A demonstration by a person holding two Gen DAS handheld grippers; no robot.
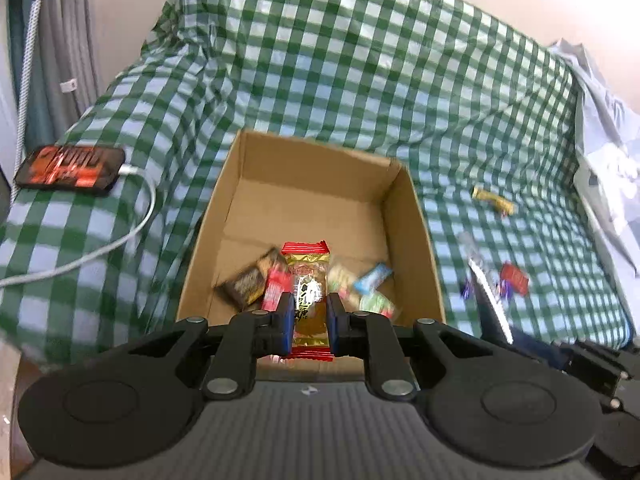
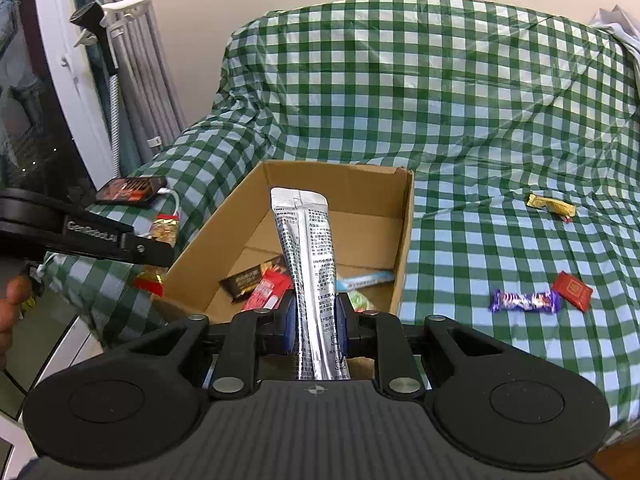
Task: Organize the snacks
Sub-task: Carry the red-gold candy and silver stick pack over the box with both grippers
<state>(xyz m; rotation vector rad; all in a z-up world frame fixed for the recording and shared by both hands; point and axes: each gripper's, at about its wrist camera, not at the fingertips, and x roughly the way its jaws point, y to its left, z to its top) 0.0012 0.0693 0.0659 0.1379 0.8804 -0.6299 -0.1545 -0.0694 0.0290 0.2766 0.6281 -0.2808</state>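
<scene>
Both fingers were clamped: left gripper (image 1: 307,312) pinched the crinkly red-gold packet (image 1: 307,300) mid-body, right gripper (image 2: 316,320) the light, slippery silver sachet (image 2: 310,276), lower centre, above the box (image 2: 404,240).

1. "GenRobot.AI" in grey letters along the black side of the left hand-held gripper (image 2: 158,246), seen from the right wrist view.
2. Dense columns of small black East Asian print, with headings in square brackets and small cup icons near the bottom, on the silver sachet (image 2: 314,280); too small to make out.
3. Large black-and-white calligraphic characters down the middle of the gold-and-red candy wrapper (image 1: 309,300); not legible.
4. Gold lettering on the dark brown snack bar (image 2: 254,278) in the cardboard box (image 2: 406,240); blurred, unreadable.
5. Faint gold square emblem on the red packet (image 2: 573,290); unreadable.
</scene>
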